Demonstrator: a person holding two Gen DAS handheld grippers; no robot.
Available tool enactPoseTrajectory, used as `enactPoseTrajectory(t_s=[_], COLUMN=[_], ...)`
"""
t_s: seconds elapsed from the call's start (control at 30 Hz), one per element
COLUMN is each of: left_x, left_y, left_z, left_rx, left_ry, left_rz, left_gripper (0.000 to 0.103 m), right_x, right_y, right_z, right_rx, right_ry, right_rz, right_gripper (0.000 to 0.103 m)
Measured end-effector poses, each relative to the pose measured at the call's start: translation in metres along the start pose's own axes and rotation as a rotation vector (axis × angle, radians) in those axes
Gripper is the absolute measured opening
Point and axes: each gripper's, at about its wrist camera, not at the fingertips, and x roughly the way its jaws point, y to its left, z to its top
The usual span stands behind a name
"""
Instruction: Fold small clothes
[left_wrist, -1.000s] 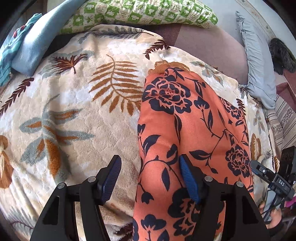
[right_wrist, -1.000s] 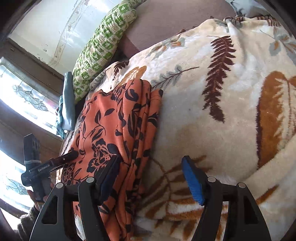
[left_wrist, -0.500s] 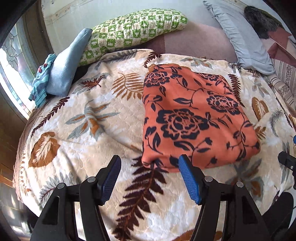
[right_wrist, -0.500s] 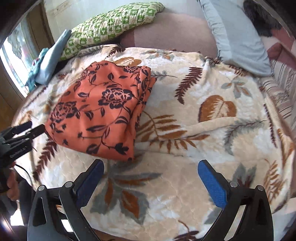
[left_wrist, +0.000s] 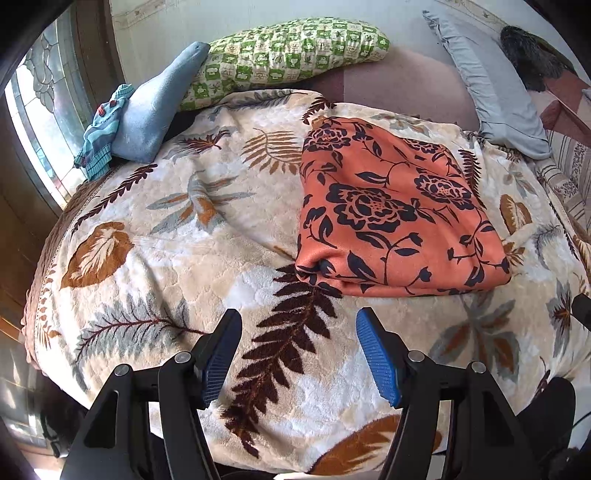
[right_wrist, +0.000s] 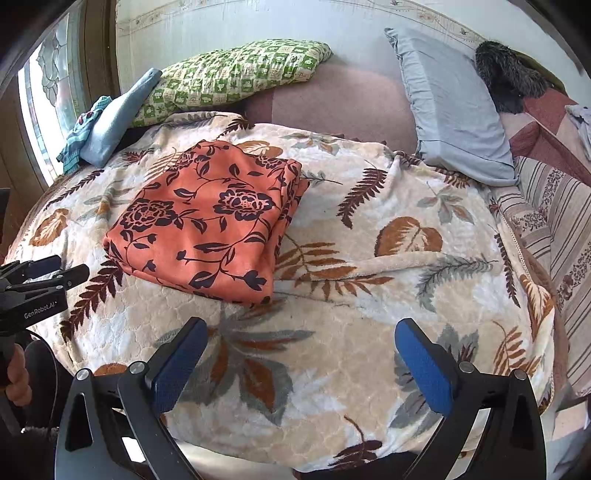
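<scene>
Folded orange garment (right_wrist: 207, 221) lies centre-left on the blanket (right_wrist: 369, 332); bare blanket fills the right. Left gripper (left_wrist: 299, 354) and right gripper (right_wrist: 301, 363) both gape empty, the right's jaws having just been opening.

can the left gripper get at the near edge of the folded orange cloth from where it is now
Probably yes. The left gripper is open and empty above the leaf-print blanket, and the orange floral cloth lies just ahead of it with nothing between. The right gripper is off to the side.

Left gripper (left_wrist: 298, 349) and right gripper (right_wrist: 301, 356), jaws apart (both empty).
</scene>
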Motion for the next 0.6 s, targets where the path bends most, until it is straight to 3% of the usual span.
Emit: enactPoseTrajectory(t_s=[0.37,0.6], left_x=[-0.019,-0.024], left_y=[-0.018,-0.027], left_z=[-0.003,-0.003], left_rx=[0.075,0.111], left_ry=[0.008,0.014], left_rz=[-0.091,-0.108], left_gripper=[0.064,0.064], right_x=[0.002,0.006], right_y=[-0.012,-0.021], right_z=[-0.005,-0.008], right_rx=[0.026,0.058], right_ry=[0.015,0.028], right_rz=[0.005,0.016], right_gripper=[0.102,0.102])
